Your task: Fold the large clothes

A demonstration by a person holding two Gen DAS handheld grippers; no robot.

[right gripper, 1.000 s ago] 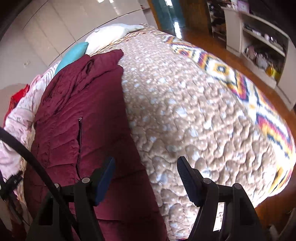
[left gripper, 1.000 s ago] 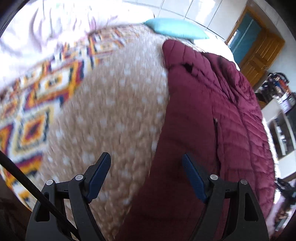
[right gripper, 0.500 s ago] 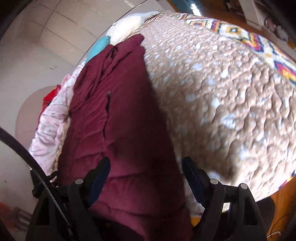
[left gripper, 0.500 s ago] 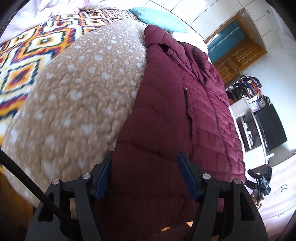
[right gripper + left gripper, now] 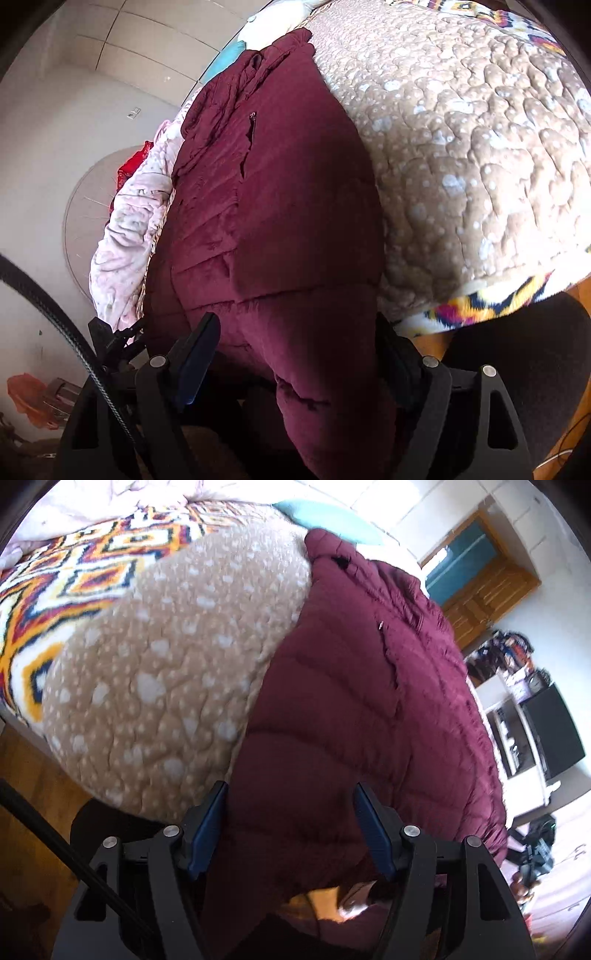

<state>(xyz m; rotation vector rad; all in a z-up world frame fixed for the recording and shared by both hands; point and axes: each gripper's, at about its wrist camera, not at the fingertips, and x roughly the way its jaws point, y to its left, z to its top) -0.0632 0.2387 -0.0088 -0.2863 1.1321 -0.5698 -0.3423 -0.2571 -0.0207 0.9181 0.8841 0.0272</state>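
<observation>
Both grippers' jaws spread, straddling maroon puffer jacket (image 5: 332, 709) hem at bed edge (image 5: 147, 686), positioned for fold grab.

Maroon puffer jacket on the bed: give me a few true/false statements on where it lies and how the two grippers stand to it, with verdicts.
1. The maroon puffer jacket lies lengthwise on the spotted beige quilt. True.
2. The jacket is already folded into a small square. False: it is stretched out long, its collar towards the teal pillow.
3. The left gripper has jacket fabric between its fingers. True.
4. The right gripper is over bare quilt, away from the jacket. False: the jacket's near end lies between its fingers.
5. A zip pocket shows on the jacket. True.
6. The jacket is blue. False: it is maroon.
</observation>
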